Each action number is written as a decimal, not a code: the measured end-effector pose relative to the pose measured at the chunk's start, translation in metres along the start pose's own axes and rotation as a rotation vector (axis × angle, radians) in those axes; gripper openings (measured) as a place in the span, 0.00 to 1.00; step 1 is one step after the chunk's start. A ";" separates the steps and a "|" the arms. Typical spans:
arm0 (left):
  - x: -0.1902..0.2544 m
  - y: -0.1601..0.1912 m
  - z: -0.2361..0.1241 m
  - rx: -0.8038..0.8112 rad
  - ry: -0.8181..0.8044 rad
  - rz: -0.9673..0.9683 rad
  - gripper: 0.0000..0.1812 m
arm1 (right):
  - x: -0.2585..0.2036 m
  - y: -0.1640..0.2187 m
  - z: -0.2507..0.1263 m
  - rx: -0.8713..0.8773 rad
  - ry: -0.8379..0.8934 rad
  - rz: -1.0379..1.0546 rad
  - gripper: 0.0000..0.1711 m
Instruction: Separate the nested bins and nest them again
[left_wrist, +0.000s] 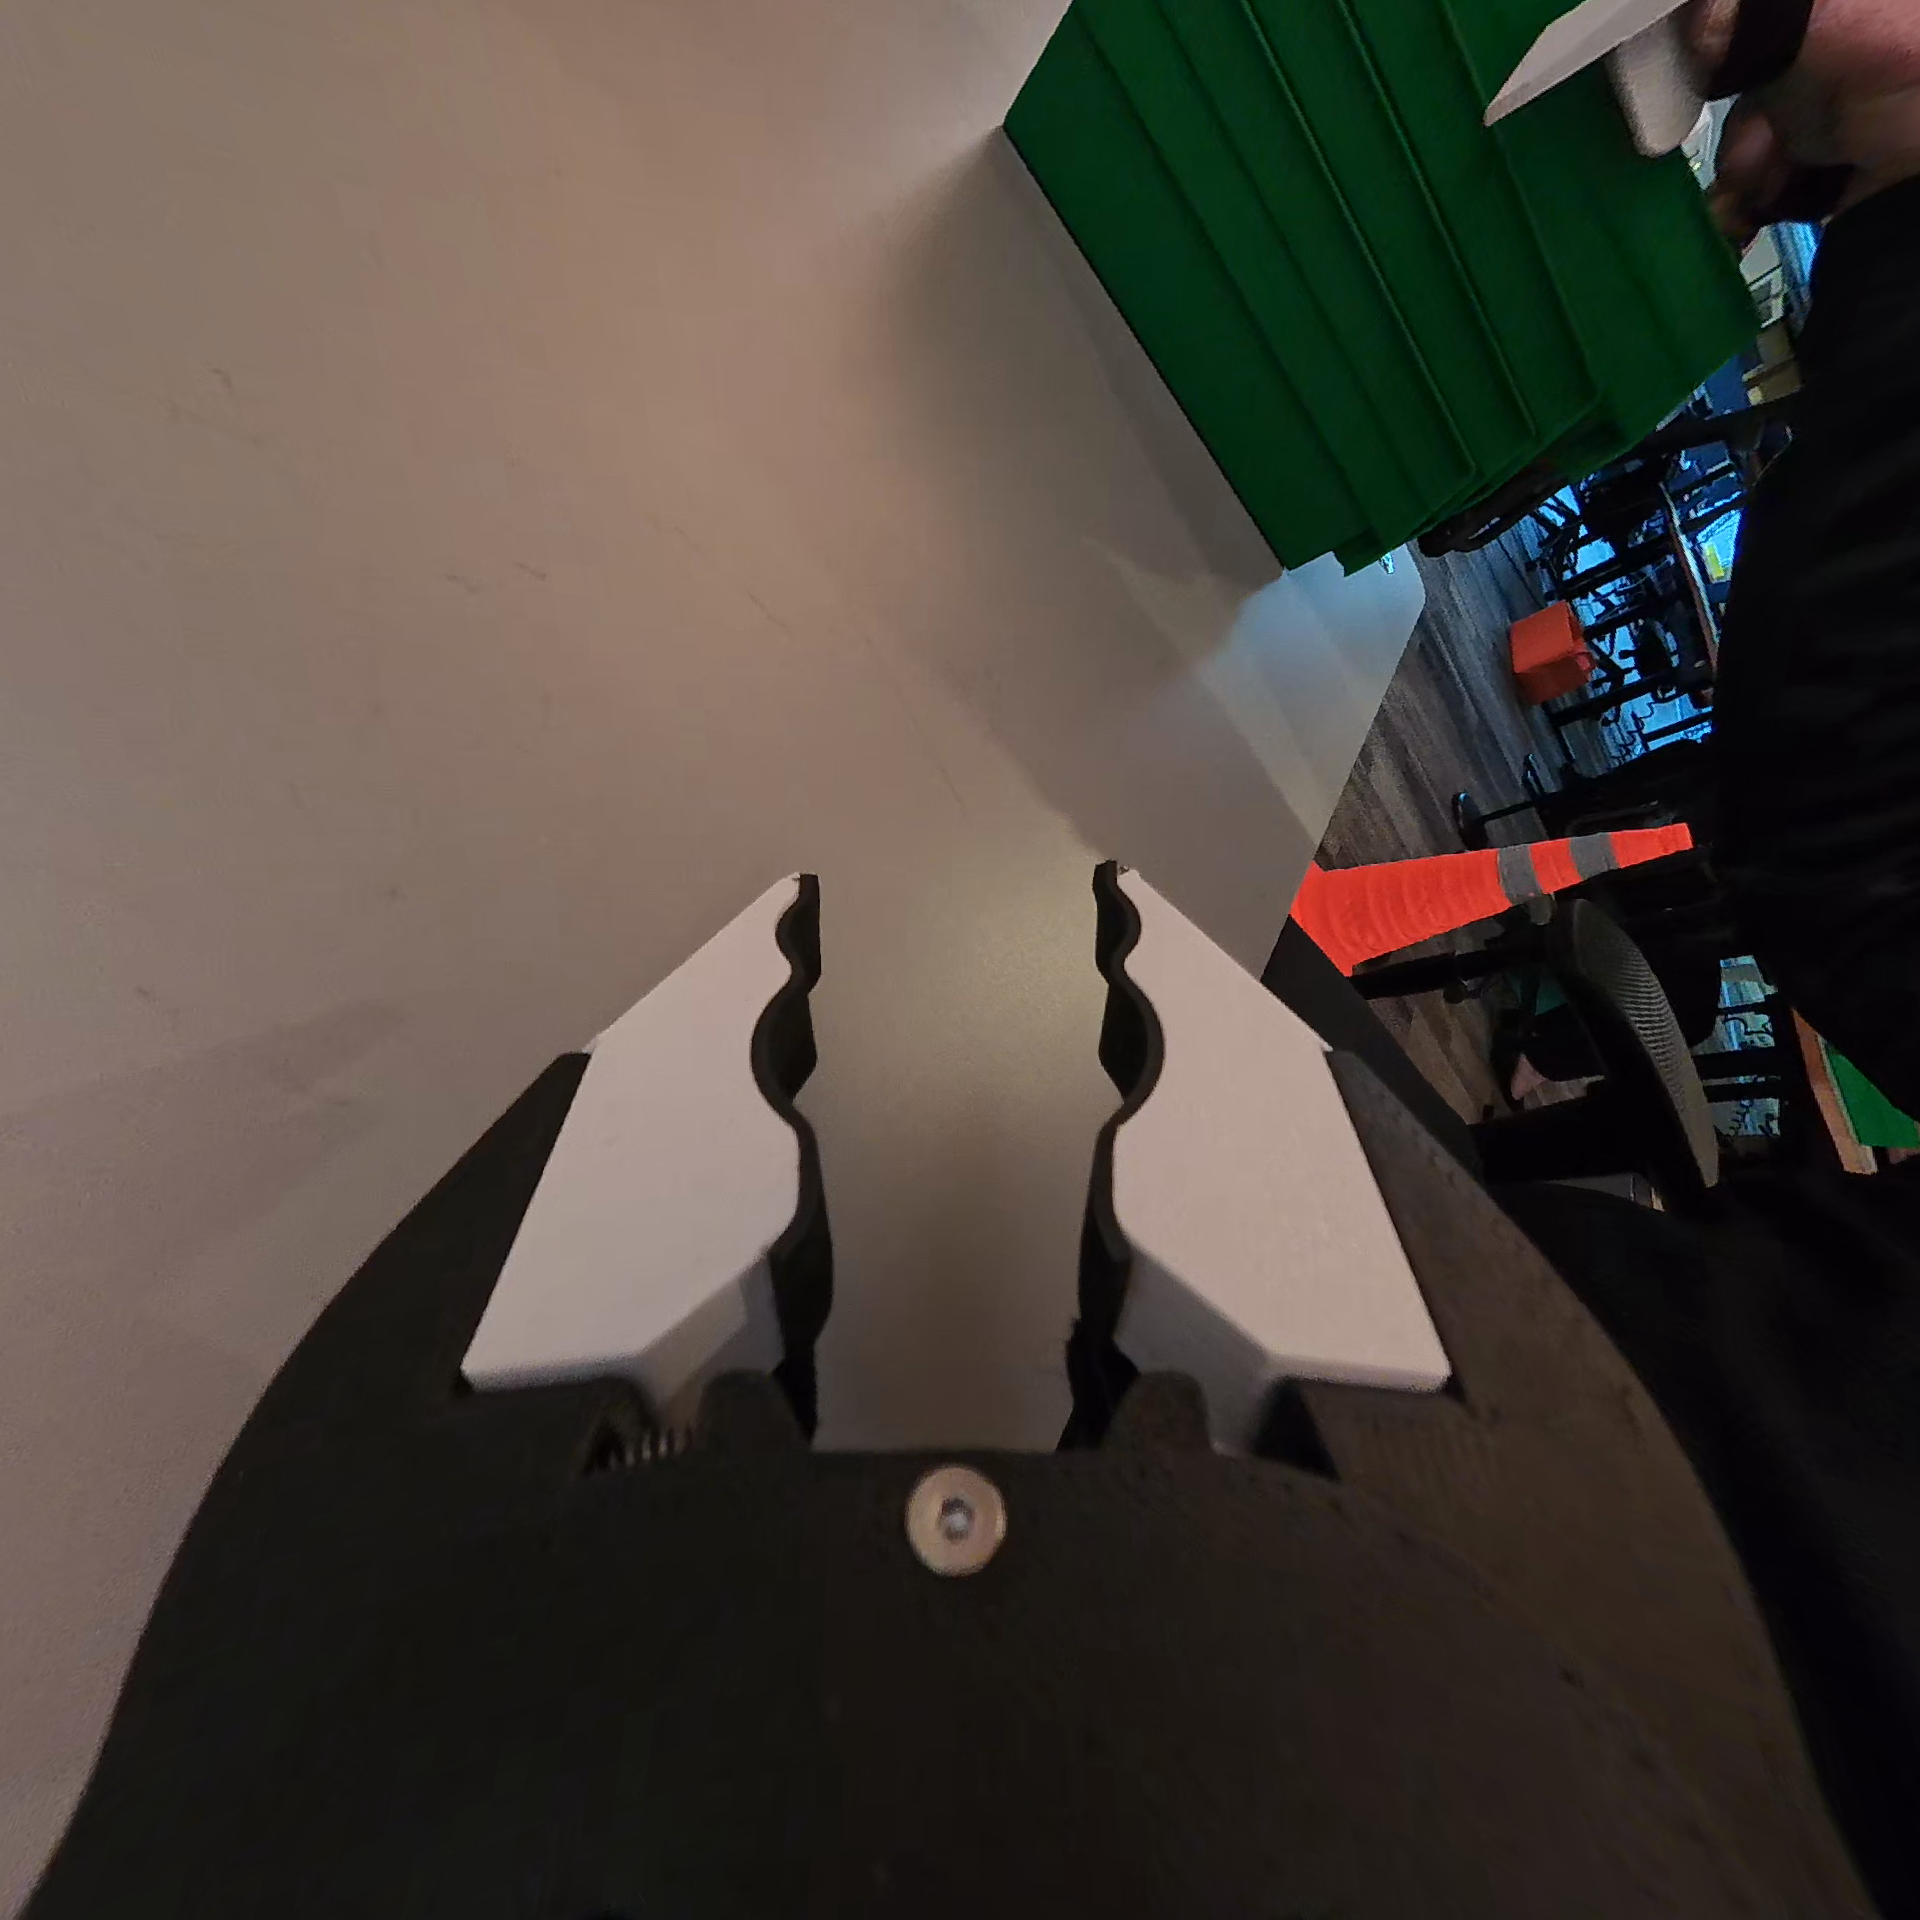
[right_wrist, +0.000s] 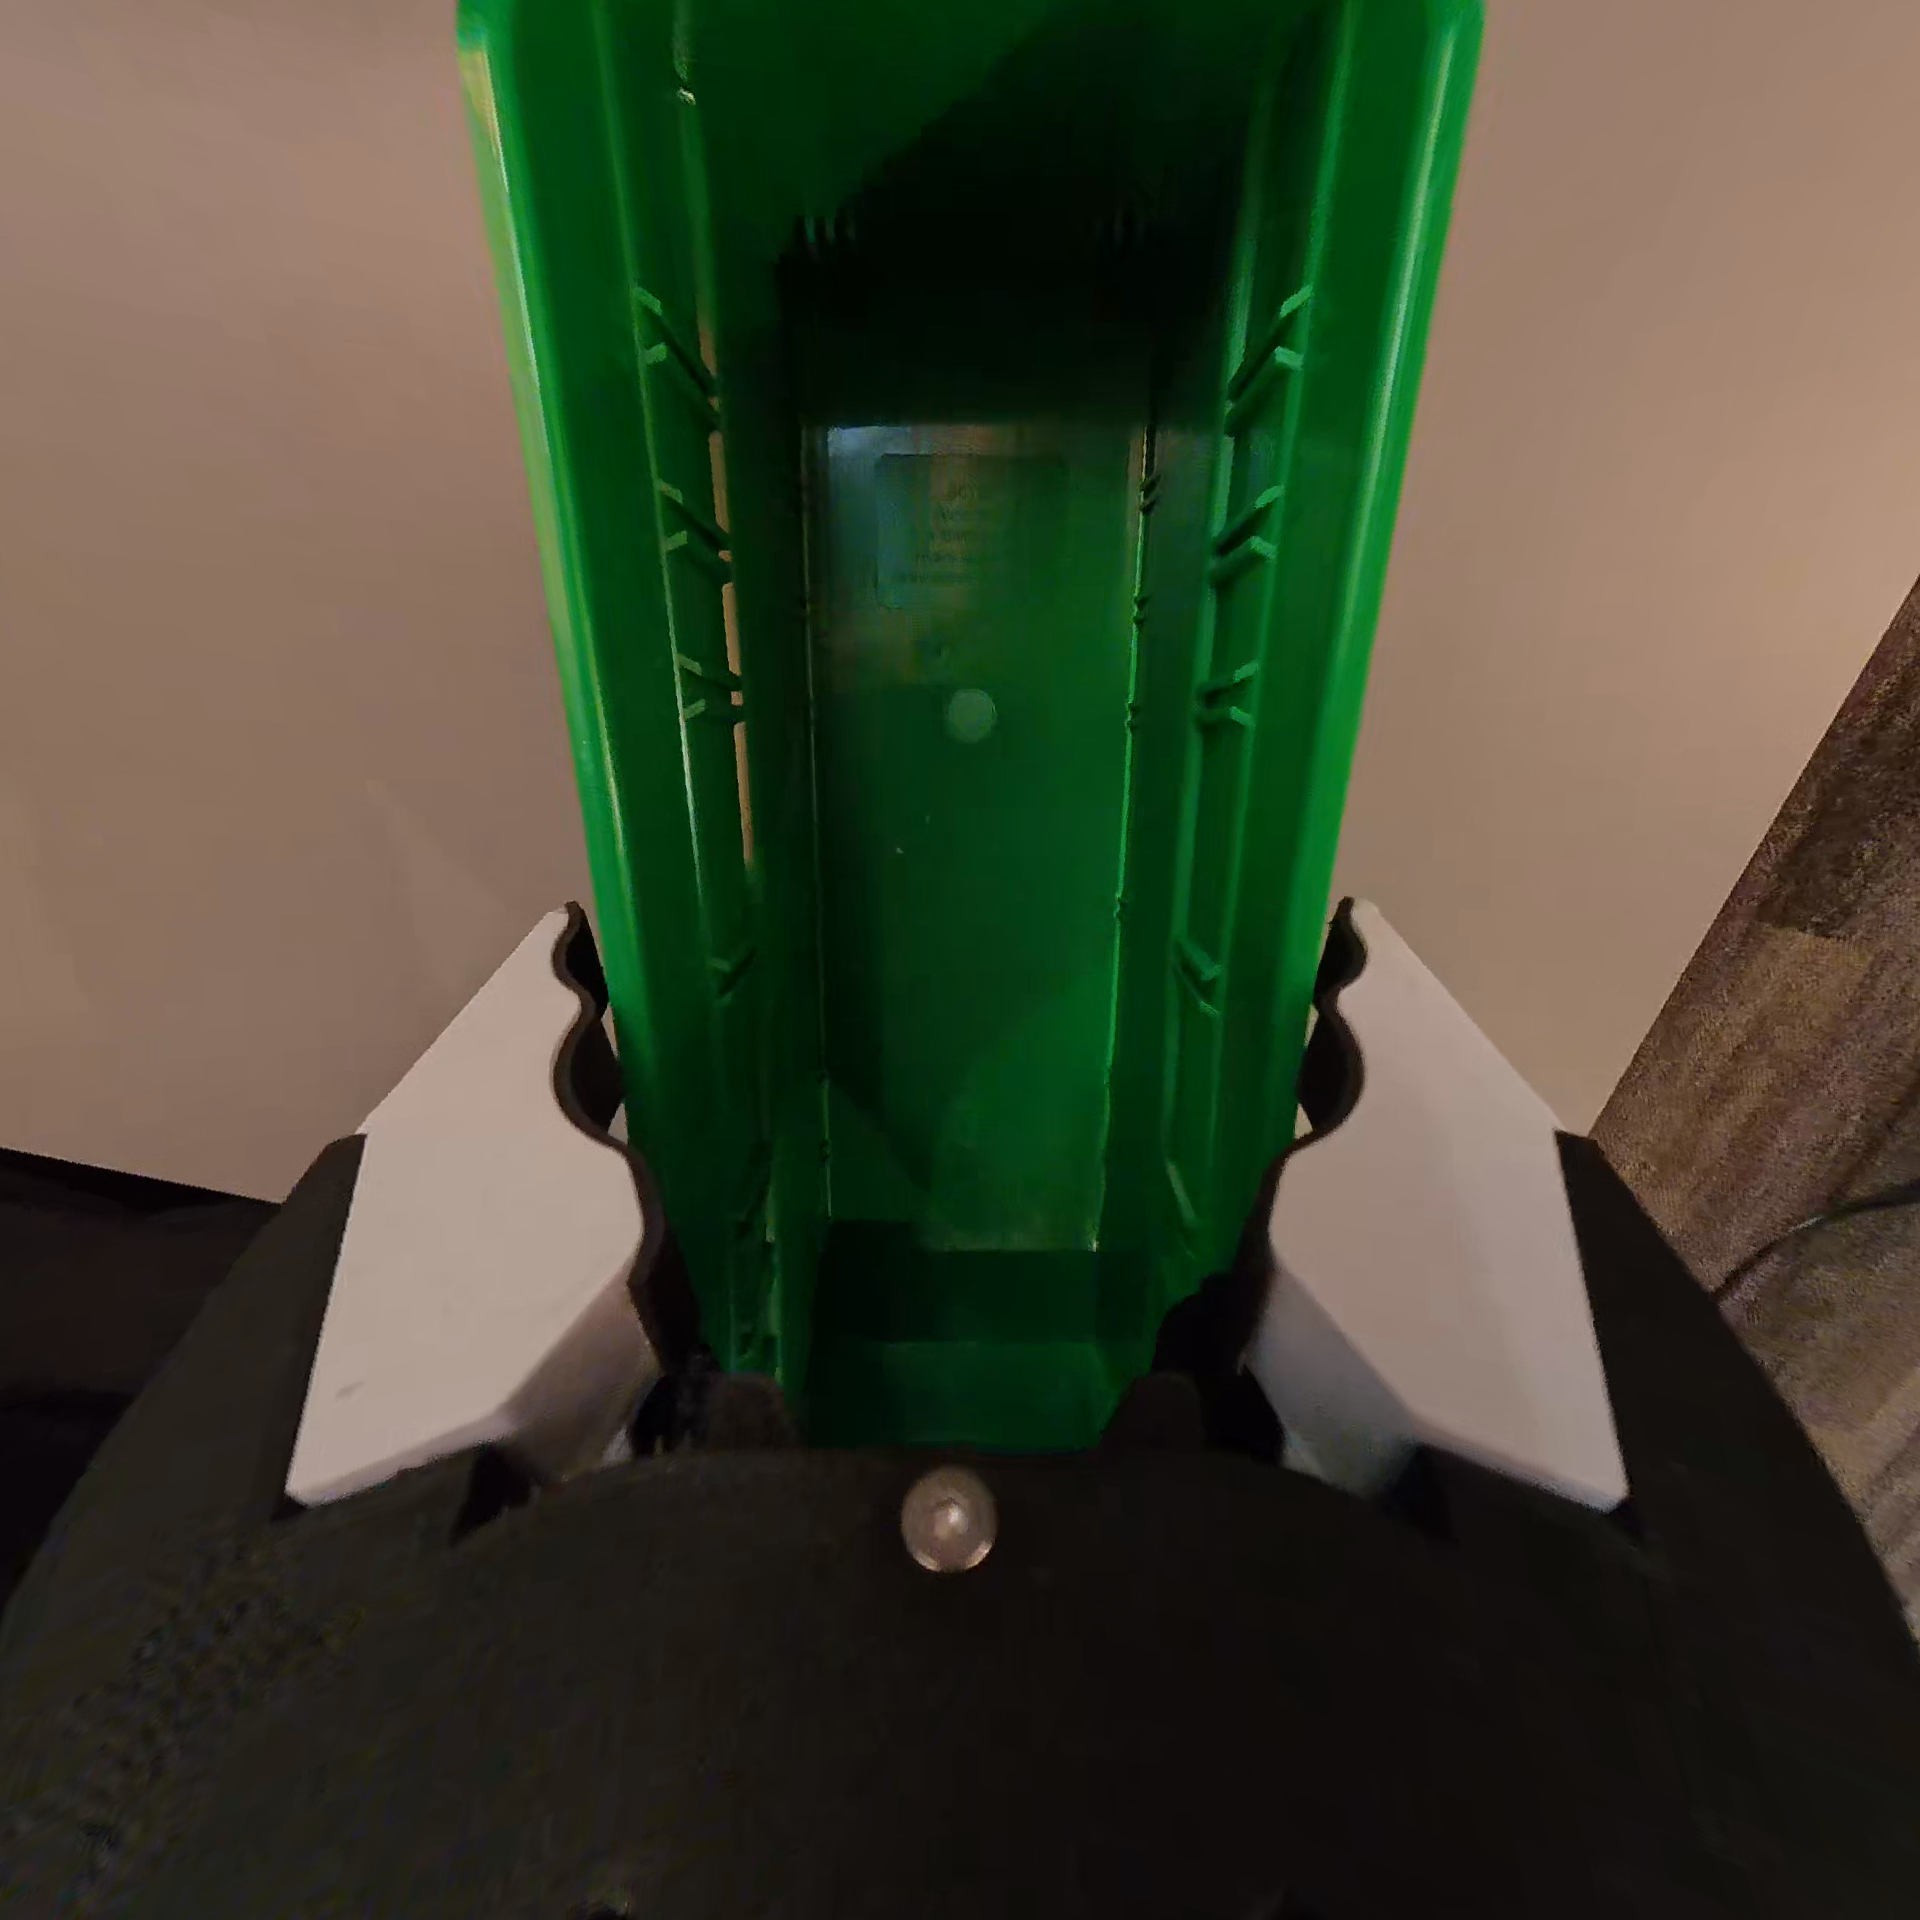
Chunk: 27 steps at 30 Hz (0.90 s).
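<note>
Left gripper (left_wrist: 956, 894) jaws gape over white table (left_wrist: 468, 520); right gripper (right_wrist: 961, 925) clamps green bins (right_wrist: 966, 790).

Office/lab-type workspace: white table (left_wrist: 520, 520), mesh chair (left_wrist: 1642, 1039), orange cone (left_wrist: 1455, 894), wood-look floor (left_wrist: 1455, 707).

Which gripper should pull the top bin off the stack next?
Right. The right gripper already straddles the green bins; the left gripper sits open over bare table, away from them.
</note>
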<state>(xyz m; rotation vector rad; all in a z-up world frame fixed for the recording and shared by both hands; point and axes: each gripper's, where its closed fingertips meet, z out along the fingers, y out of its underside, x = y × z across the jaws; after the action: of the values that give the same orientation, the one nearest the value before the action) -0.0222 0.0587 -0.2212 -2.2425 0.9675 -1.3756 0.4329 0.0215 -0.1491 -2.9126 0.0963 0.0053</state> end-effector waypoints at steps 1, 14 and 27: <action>0.000 0.000 0.000 0.001 0.000 0.001 0.29 | 0.000 -0.001 -0.001 0.010 -0.003 -0.003 0.74; 0.002 0.001 0.001 -0.005 0.001 0.006 0.29 | -0.005 -0.016 -0.013 0.122 -0.058 0.012 0.66; -0.001 0.002 0.002 -0.010 -0.001 0.000 0.29 | -0.003 -0.036 -0.020 0.240 -0.054 0.046 0.63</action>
<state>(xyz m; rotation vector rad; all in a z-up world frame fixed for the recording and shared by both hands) -0.0213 0.0574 -0.2240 -2.2503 0.9765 -1.3721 0.4319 0.0520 -0.1218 -2.6673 0.1442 0.0754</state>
